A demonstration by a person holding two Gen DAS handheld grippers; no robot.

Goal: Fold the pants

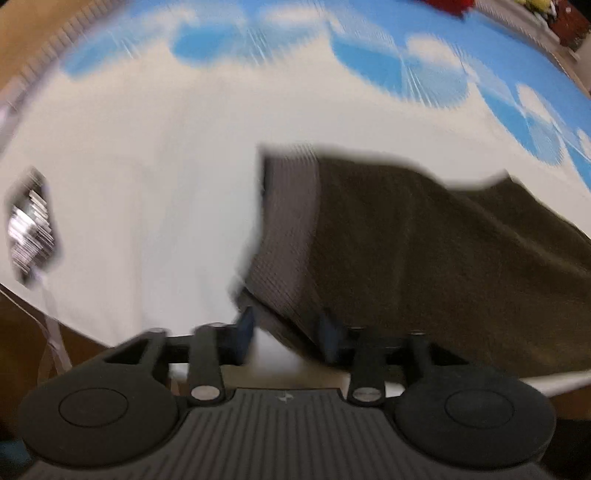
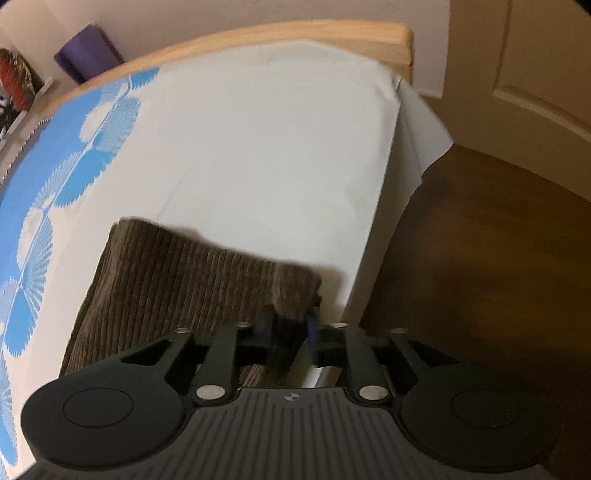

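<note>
Brown corduroy pants lie on the white sheet of the bed, close to its near edge, beside the blue-patterned cover. The right gripper has its jaws closed narrowly on a corner of the pants nearest the bed's side edge. The left gripper stands with jaws partly open around the ribbed waistband edge; whether it grips is unclear through blur. Wooden bed frame runs along the far edge.
</note>
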